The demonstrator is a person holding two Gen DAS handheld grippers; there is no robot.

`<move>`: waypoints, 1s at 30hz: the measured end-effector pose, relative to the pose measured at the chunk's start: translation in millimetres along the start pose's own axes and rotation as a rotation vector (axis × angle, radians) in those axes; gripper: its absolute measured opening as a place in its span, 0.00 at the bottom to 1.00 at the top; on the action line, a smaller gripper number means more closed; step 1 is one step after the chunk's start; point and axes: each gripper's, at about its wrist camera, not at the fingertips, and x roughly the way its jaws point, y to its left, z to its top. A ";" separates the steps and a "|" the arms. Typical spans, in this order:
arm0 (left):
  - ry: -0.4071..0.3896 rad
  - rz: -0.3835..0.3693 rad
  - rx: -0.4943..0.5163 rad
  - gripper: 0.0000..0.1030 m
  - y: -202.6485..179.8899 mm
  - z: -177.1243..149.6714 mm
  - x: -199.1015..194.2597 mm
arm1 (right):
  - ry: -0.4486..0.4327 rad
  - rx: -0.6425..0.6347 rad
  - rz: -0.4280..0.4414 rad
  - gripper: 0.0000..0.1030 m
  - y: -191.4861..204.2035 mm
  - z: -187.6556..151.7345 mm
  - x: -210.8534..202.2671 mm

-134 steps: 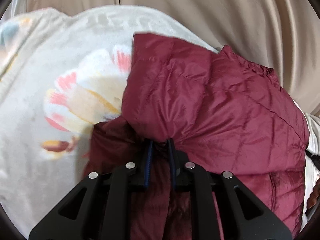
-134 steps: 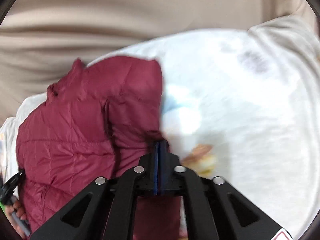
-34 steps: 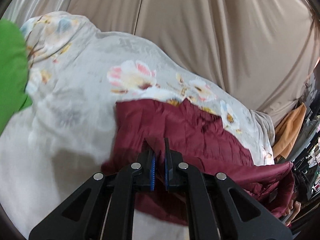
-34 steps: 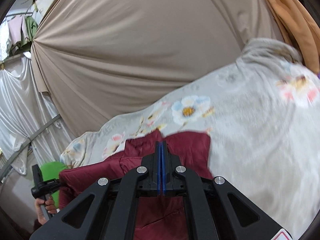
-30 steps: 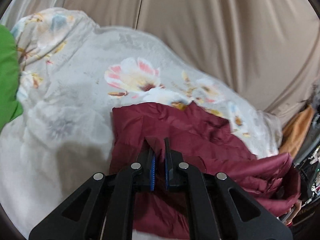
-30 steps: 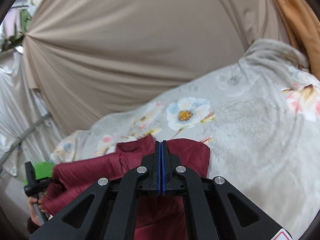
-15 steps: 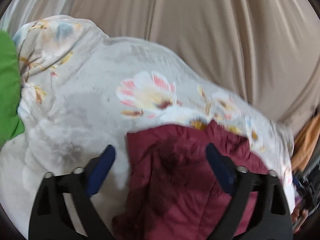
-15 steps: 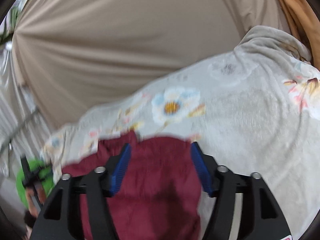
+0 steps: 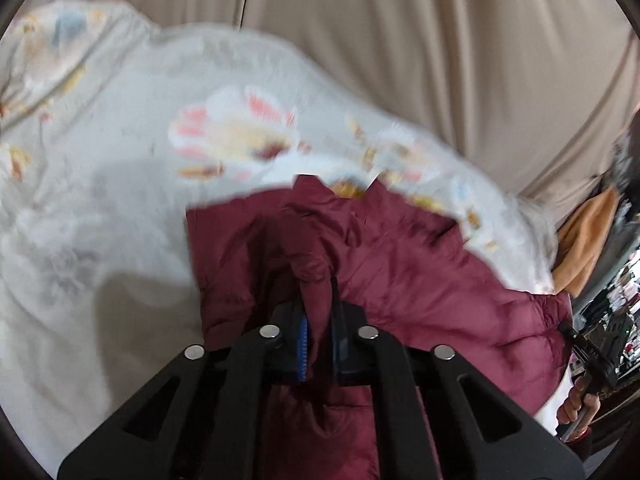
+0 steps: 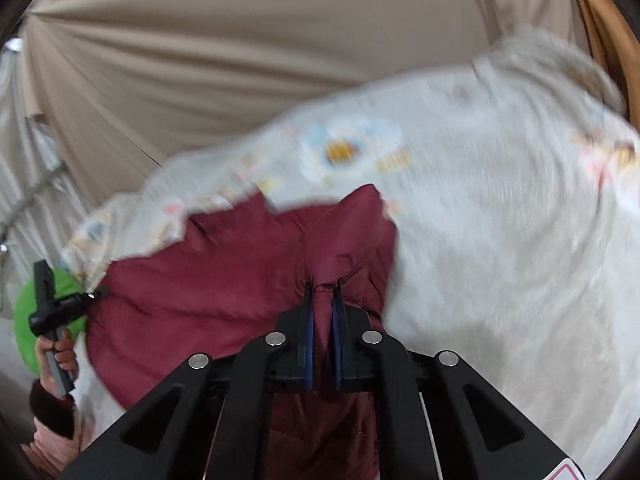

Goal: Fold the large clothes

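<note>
A maroon puffer jacket (image 9: 420,280) lies on a pale floral blanket (image 9: 100,200). My left gripper (image 9: 318,312) is shut on a bunched fold of the jacket near its left edge. In the right wrist view the same jacket (image 10: 224,280) spreads to the left, and my right gripper (image 10: 322,312) is shut on a fold near its right corner. The other hand-held gripper shows at each view's edge: at the far right in the left wrist view (image 9: 588,360), at the far left in the right wrist view (image 10: 48,304).
Beige curtains (image 9: 400,40) hang behind the bed. An orange cloth (image 9: 584,240) hangs at the far right. A green object (image 10: 28,320) sits at the blanket's left end. The blanket (image 10: 500,220) stretches wide to the right of the jacket.
Half a second ago both grippers were open above the jacket. Both have now shut on folds of the jacket. Before that they held it shut, then let go.
</note>
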 end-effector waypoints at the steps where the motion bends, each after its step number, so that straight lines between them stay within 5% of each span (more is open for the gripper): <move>1: -0.036 -0.017 0.009 0.05 -4.7 3.5 -15.0 | -0.046 -0.015 0.027 0.06 7.0 5.7 -14.2; 7: -0.232 -0.049 0.048 0.04 -31.7 32.2 -68.9 | -0.313 -0.134 0.180 0.05 53.0 42.9 -74.7; 10: -0.239 0.022 0.047 0.05 -29.0 48.1 -52.7 | -0.359 -0.122 0.174 0.05 52.7 64.5 -60.6; 18: 0.054 0.224 0.004 0.05 23.5 31.1 80.0 | -0.019 0.055 -0.034 0.05 -7.7 62.2 101.3; 23: 0.073 0.218 0.008 0.06 35.9 17.7 99.7 | 0.087 0.082 -0.076 0.05 -30.3 35.8 143.0; 30: 0.047 0.323 0.114 0.10 24.5 7.4 111.6 | 0.135 -0.001 -0.184 0.11 -21.8 28.9 158.8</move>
